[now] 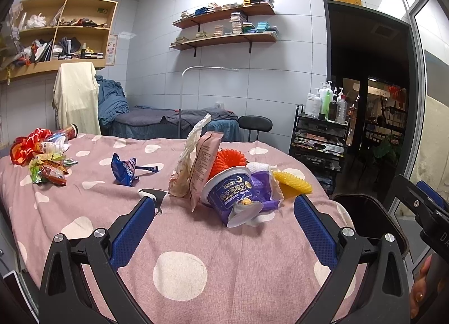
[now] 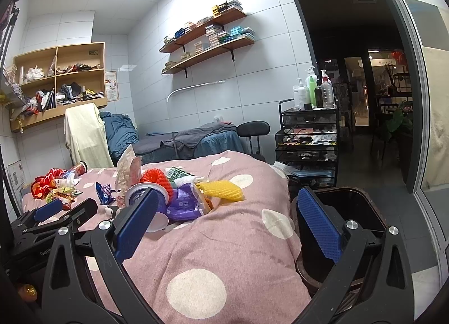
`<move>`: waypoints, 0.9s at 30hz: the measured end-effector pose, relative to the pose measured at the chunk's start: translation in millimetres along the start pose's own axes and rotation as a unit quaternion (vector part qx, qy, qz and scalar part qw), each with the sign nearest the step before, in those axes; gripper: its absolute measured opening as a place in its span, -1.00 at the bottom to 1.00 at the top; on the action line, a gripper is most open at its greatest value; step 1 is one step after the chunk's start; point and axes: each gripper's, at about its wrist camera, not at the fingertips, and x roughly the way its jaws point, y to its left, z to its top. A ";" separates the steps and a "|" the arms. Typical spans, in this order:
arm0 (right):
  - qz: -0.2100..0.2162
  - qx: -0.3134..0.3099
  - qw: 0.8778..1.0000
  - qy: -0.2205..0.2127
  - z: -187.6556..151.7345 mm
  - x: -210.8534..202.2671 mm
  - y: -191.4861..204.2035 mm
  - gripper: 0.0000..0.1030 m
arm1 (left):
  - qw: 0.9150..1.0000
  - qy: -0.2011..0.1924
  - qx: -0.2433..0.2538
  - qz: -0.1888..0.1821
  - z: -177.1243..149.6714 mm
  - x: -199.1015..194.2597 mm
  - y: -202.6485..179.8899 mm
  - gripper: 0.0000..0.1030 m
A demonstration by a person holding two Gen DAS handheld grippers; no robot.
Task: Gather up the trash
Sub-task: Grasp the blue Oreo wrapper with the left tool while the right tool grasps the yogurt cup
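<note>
You're facing a bed (image 1: 179, 239) under a pink, white-spotted cover. On it lie a purple yogurt tub (image 1: 230, 195), a blue cookie wrapper (image 1: 125, 168) and snack wrappers (image 1: 49, 168) at the left.

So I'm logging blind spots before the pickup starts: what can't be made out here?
- Dark bin: its inside is black shadow in both views, contents unreadable.
- Purple yogurt cup: the right view hides it behind the right hand-held gripper finger.
- Snack wrapper pile: too small to read.
</note>
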 end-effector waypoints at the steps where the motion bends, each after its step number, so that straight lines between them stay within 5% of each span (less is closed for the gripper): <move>1: 0.000 0.000 1.000 0.001 -0.5 0.3 -0.3 0.91 | 1.000 0.002 0.000 0.000 0.9 0.6 0.7 0.90; 6: 0.005 -0.004 1.000 0.022 -2.8 11.0 0.7 0.91 | 1.000 0.017 0.003 -0.001 -1.9 5.0 3.8 0.90; 11: 0.051 -0.008 0.993 0.107 -8.3 49.6 10.0 0.91 | 0.996 0.094 0.005 0.006 -6.1 29.2 19.0 0.90; 19: 0.155 -0.010 0.955 0.253 -8.2 128.8 49.0 0.91 | 0.986 0.164 -0.036 0.015 -1.7 62.9 70.7 0.90; 27: 0.205 -0.020 0.921 0.330 -6.2 192.1 95.8 0.89 | 0.981 0.178 -0.068 0.040 18.8 102.9 124.5 0.90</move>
